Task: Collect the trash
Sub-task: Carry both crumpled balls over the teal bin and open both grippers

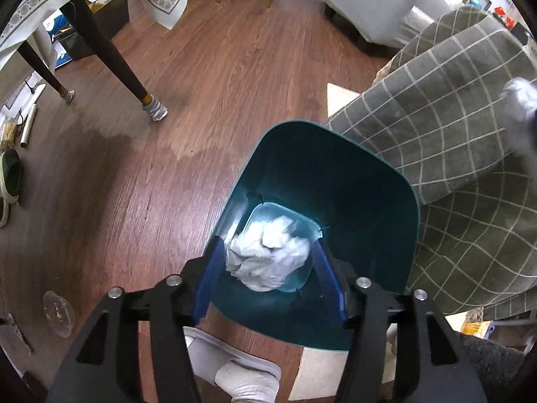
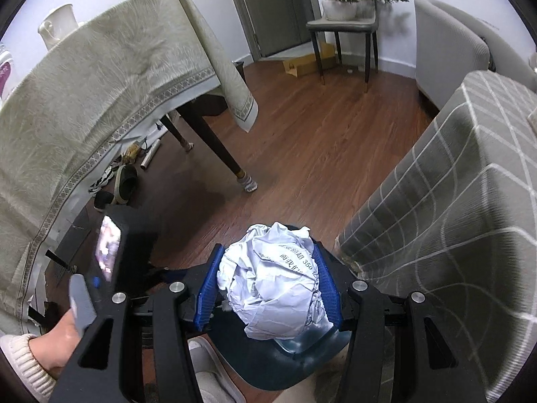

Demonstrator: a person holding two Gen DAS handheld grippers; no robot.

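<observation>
A teal trash bin stands on the wooden floor beside a grey checked sofa. A crumpled white paper ball lies at its bottom. My left gripper hovers over the bin's mouth, its blue pads wide apart and empty. My right gripper is shut on a second crumpled paper ball with printed text, held above the bin's rim. The left gripper's body and the hand holding it show at the lower left of the right wrist view.
The grey checked sofa flanks the bin on the right. A cloth-covered table with dark legs stands to the left, with slippers under it. A clear plastic lid lies on the floor. A chair stands at the far wall.
</observation>
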